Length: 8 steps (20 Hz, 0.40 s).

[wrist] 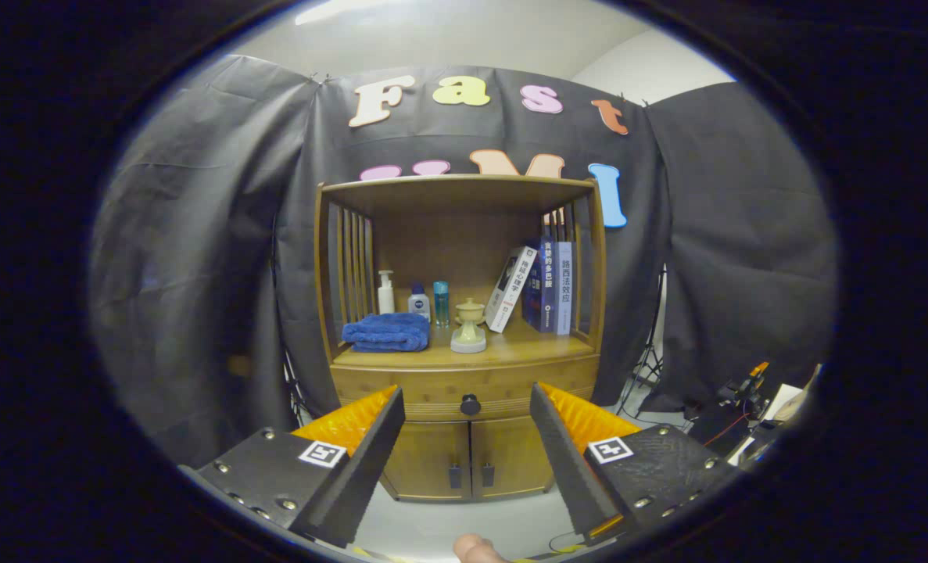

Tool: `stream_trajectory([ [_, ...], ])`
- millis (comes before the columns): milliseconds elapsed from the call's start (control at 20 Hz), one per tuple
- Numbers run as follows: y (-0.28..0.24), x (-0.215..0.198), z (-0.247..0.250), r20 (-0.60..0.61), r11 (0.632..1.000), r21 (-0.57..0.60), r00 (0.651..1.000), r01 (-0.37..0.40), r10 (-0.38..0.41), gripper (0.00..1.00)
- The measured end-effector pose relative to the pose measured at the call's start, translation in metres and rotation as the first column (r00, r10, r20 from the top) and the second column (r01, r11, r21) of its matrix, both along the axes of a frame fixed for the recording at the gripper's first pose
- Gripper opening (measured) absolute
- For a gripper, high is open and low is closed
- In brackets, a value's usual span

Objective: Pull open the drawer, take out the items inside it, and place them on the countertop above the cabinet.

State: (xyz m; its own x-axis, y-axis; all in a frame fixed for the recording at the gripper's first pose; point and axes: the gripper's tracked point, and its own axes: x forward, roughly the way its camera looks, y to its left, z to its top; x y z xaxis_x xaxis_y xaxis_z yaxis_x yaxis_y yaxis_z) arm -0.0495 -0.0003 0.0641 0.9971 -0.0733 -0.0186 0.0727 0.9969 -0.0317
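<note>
A wooden cabinet [464, 344] stands some way ahead against the booth's black cloth. Its drawer [432, 391] sits closed under the countertop [510, 348], with a dark round knob [470, 405] in its middle. My gripper [467, 403] is open, well short of the cabinet, and the knob lines up in the gap between the two fingers. Nothing is held. The drawer's contents are hidden.
On the countertop lie a folded blue towel [386, 332], a white pump bottle [385, 293], two small bottles [420, 303], a cream incense burner [469, 327] and several books [542, 285]. Two lower doors [467, 457] are closed. A light stand [646, 363] and gear stand at the right.
</note>
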Motion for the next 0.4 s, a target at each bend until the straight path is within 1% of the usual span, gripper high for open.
stream_trajectory([
  [400, -0.0044, -0.0003, 0.0013, 0.001, 1.000, -0.004, 1.000, 0.003, -0.003, 0.97],
])
